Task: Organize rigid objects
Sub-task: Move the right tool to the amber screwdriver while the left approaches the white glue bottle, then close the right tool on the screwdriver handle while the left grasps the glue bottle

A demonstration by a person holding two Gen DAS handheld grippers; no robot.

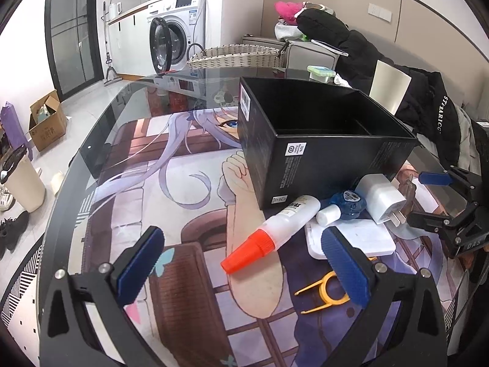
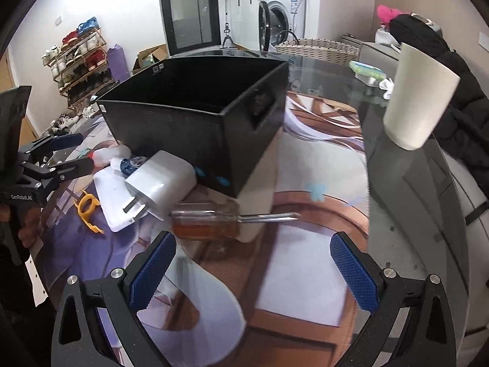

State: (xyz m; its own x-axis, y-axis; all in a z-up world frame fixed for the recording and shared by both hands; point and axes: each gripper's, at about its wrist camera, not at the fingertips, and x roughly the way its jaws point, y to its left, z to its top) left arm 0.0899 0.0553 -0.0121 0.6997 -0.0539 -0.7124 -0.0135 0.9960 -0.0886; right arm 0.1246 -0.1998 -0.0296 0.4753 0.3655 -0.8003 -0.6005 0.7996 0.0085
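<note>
An open black box (image 1: 321, 140) stands on the picture mat; it also shows in the right wrist view (image 2: 198, 116). In front of it lie a glue bottle with an orange cap (image 1: 272, 232), a blue tape dispenser (image 1: 348, 205), a white plug adapter (image 1: 382, 202), a flat white pad (image 1: 360, 238) and a yellow clip (image 1: 324, 290). An amber-handled screwdriver (image 2: 214, 220) lies beside the adapter (image 2: 159, 183). My left gripper (image 1: 244, 269) is open just before the glue bottle. My right gripper (image 2: 253, 269) is open just before the screwdriver.
A beige cup (image 2: 418, 104) stands on the glass table at the right. A dark jacket (image 1: 397, 85) hangs over the chair behind the box. A wicker basket (image 1: 238, 56) and a washing machine (image 1: 177, 30) are beyond the table's far edge.
</note>
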